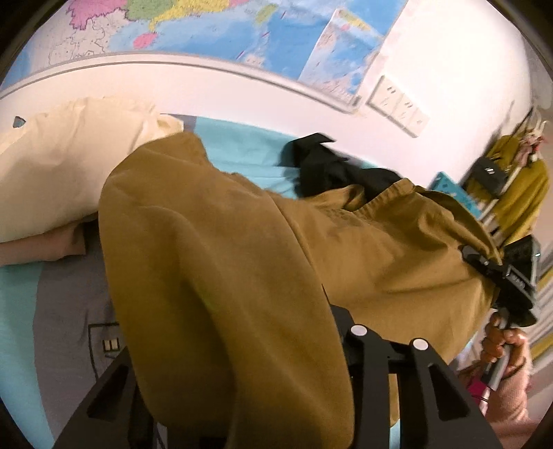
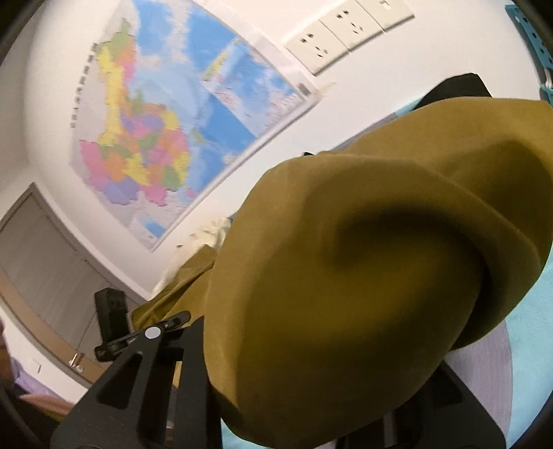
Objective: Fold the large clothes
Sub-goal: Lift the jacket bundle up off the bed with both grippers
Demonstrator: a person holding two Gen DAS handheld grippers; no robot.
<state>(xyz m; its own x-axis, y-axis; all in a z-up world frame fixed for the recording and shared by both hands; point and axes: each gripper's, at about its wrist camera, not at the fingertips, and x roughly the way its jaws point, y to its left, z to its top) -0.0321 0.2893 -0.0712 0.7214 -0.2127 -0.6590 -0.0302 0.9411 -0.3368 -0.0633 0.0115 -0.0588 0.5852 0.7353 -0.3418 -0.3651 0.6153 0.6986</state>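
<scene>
A large mustard-brown garment hangs stretched between my two grippers above a bed with a turquoise sheet. My left gripper is shut on one end of it; the cloth drapes over the fingers and hides the tips. My right gripper shows at the right of the left wrist view, shut on the other end. In the right wrist view the same garment bulges over the right gripper and hides its tips. The left gripper shows at the lower left there.
A cream pillow lies at the bed's left. A black garment lies by the wall. A grey garment lies on the sheet below. A map and wall sockets are on the white wall. A rack with yellow clothing stands right.
</scene>
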